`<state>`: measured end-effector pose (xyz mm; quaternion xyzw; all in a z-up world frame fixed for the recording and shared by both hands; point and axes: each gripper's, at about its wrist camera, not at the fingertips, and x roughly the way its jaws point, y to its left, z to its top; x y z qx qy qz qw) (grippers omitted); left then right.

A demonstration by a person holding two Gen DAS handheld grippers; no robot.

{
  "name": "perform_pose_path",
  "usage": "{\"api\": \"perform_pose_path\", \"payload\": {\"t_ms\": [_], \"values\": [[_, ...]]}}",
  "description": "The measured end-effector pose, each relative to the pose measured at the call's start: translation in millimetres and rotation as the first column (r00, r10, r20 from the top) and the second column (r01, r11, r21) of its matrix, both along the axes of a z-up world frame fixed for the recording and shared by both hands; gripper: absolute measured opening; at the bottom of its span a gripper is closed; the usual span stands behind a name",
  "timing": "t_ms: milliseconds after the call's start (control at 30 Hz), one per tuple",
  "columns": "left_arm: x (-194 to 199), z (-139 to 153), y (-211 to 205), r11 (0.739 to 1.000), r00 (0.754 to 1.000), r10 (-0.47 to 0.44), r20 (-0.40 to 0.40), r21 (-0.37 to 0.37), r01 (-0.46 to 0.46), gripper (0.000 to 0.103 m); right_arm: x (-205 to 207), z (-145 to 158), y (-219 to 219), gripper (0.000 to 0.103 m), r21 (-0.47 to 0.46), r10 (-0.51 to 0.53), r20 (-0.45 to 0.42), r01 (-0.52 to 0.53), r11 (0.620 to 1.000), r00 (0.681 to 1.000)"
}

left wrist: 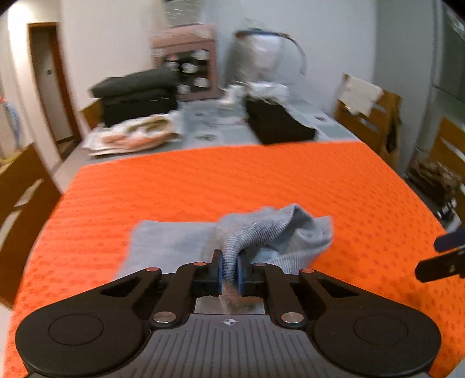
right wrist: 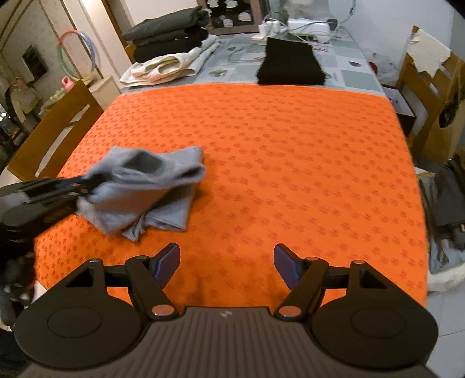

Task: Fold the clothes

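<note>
Left wrist footage showed the left gripper [left wrist: 229, 269] clamped on a ribbed edge of the grey garment [left wrist: 270, 232], with the fabric pinched between the blue pads [left wrist: 221, 272] and lifted off the orange cloth [left wrist: 203, 180]. The remainder of the garment was seen lying partly flat on that cloth, to the left of the raised fold. The right gripper's fingers [left wrist: 441, 256] were visible at the right edge of this view, well apart from the garment.

Right wrist footage showed the right gripper [right wrist: 226, 264] held above bare orange cloth [right wrist: 290, 162], its jaws spread wide and nothing between them. The grey garment [right wrist: 151, 186] was located to its left, bunched and partly raised, and the left gripper [right wrist: 75, 186] was seen at the garment's left end, blurred.

Beyond the orange cloth, the far part of the table [right wrist: 348, 72] was occupied by a folded black item [right wrist: 290, 64] touching the cloth's far edge, a pale folded towel [right wrist: 171, 65] to the left, and a stack of dark folded clothes [right wrist: 168, 32] behind the towel. White devices with cables [right wrist: 302, 26] were lying at the far end. Wooden chairs [right wrist: 55, 130] were standing at both sides of the table, the right one [right wrist: 430, 75] draped with a pale cloth. No item was lying on the orange cloth between the grippers and the garment.
</note>
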<state>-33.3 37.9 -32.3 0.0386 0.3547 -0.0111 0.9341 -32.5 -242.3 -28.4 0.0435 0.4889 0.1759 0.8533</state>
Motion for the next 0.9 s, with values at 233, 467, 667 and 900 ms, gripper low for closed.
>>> {"api": "perform_pose_path", "payload": {"t_ms": [233,467,667,900], "values": [[-6,24,94,0.985,0.986,0.169,0.000,0.021,-0.169,0.012,29,-5,45,0.077,0.035,0.009,0.005,-0.009,0.999,1.000],[-10,25,177,0.958,0.959,0.282,-0.029,0.056,-0.281,0.011,70,-31,86,0.077,0.040,-0.019,-0.020,0.020,0.999,1.000],[2,20,229,0.939,0.940,0.340,-0.039,0.064,-0.337,0.011,98,-66,112,0.008,0.012,-0.048,-0.070,0.049,0.999,0.996],[30,24,259,0.949,0.949,0.314,-0.025,0.040,-0.313,0.011,98,-31,110,0.007,0.006,-0.153,0.067,0.153,0.988,0.986]]}}
